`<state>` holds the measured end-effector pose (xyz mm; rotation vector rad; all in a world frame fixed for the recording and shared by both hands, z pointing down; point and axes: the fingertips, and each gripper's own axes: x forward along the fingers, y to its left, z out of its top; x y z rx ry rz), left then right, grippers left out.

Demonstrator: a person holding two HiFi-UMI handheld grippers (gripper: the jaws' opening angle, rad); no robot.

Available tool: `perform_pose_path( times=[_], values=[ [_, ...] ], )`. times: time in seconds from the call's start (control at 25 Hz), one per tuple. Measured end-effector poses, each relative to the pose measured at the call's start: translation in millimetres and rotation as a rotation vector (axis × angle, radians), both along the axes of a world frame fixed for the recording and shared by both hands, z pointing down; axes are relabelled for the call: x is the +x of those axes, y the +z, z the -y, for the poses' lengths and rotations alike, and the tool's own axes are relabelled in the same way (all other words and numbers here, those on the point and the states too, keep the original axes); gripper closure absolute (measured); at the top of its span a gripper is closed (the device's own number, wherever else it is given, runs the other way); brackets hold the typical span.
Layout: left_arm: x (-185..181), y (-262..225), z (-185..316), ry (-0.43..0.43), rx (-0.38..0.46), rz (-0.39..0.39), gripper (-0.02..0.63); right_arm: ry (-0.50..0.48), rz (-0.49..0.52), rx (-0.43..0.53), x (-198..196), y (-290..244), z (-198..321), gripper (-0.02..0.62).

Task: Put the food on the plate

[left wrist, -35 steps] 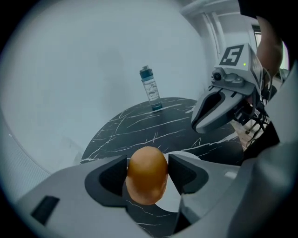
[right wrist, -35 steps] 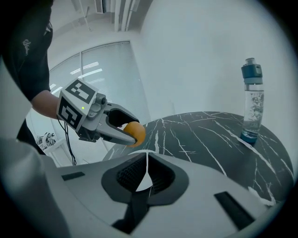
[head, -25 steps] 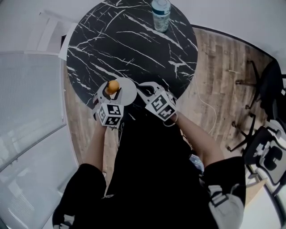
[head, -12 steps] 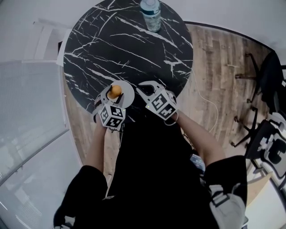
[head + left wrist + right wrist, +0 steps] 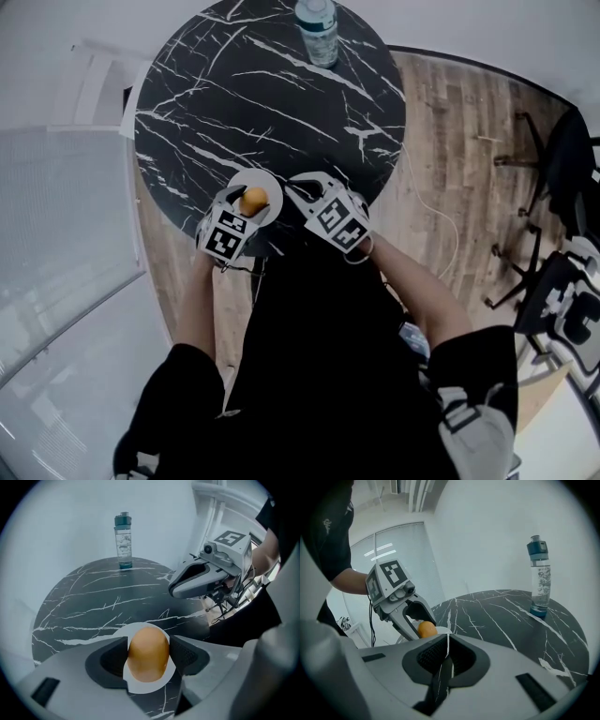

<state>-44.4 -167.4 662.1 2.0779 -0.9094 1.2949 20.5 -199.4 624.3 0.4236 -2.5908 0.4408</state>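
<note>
Left gripper (image 5: pixel 247 201) now tipped steeper than in earlier frame, orange egg-shaped food (image 5: pixel 148 653) brought over small round white plate (image 5: pixel 255 176). Jaws clamp food by its sides, long axis along jaws, plate directly below. Right gripper (image 5: pixel 447 644) jaws closed, empty, just beside plate on black marble table (image 5: pixel 272 84).

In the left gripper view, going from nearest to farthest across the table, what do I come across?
Nearest first: orange food → right gripper → water bottle. The plate overlaps the food, so it is left out.
</note>
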Motion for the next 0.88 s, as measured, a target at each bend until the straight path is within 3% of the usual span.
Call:
perform_pose_path(
  times=[0.32,0.68,0.88],
  values=[
    [-2.1,6.4,3.9,-0.096,-0.062,-0.086,0.333,-0.003,0.005,-0.001,-1.0,-3.2,-0.2,0.589],
    [-5.4,15.0,7.3,-0.12,0.034,-0.025,0.331,0.002,0.013,-0.009,-5.0,-3.8,-0.1,0.591],
    [-2.3,14.6,6.4,-0.083,0.052,0.014,0.331,-0.004,0.011,-0.01,-5.6,-3.8,-0.5,0.591]
  ],
)
